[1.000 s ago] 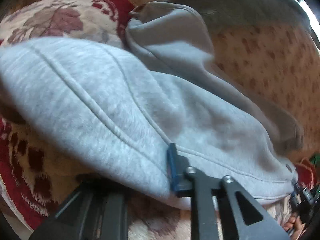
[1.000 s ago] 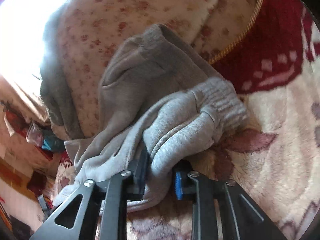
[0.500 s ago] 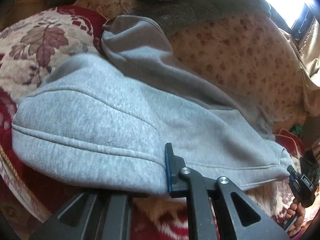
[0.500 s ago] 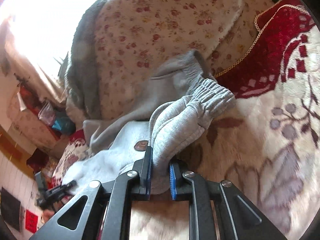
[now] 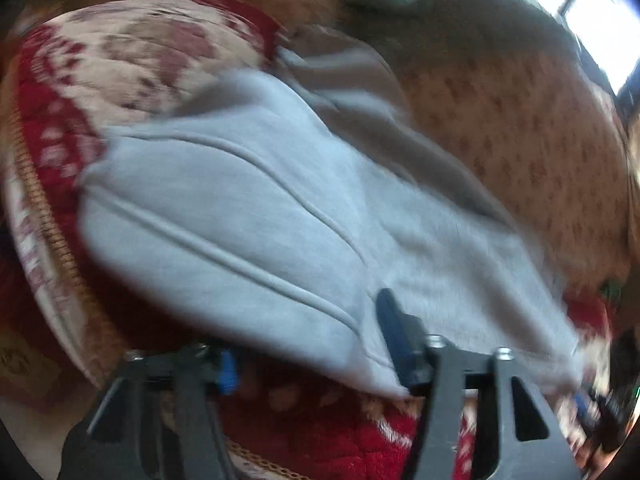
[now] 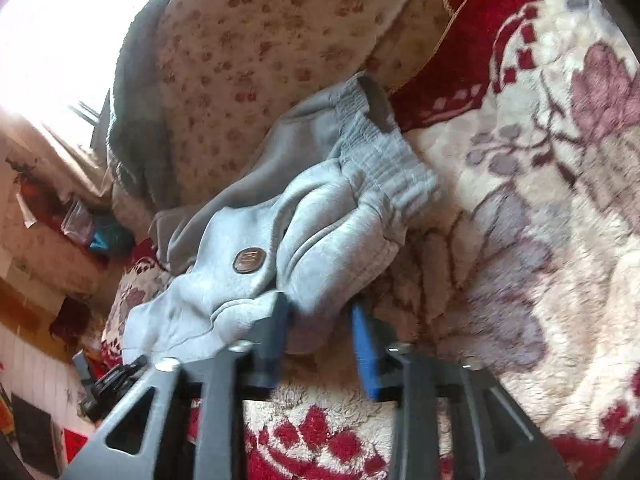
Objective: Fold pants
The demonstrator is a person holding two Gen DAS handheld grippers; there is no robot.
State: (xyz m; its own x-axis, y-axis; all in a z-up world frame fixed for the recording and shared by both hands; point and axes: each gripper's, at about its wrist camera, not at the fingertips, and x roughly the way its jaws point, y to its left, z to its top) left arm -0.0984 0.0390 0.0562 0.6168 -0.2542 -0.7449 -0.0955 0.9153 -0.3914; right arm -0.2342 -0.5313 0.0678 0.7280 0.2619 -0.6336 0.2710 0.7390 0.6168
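Observation:
The light grey sweatpants (image 5: 256,216) lie folded over on a red and cream floral blanket (image 5: 132,60). In the left wrist view my left gripper (image 5: 308,340) is open, its jaws spread wide, with the fabric's near edge lying between and over them. In the right wrist view the ribbed waistband (image 6: 392,172) and a round brown patch (image 6: 249,260) show. My right gripper (image 6: 324,332) is open, jaws apart, with the bunched waist end of the pants (image 6: 320,248) resting just in front of and between the pads.
A beige flowered cushion or quilt (image 6: 272,40) with a dark grey throw (image 6: 136,92) rises behind the pants. The blanket's corded edge (image 5: 52,216) runs at the left. Clutter and a bright window (image 6: 52,20) lie at the far left.
Both grippers have opened and let go of the pants. The pants have dropped onto the blanket. Both cameras have drawn back a little.

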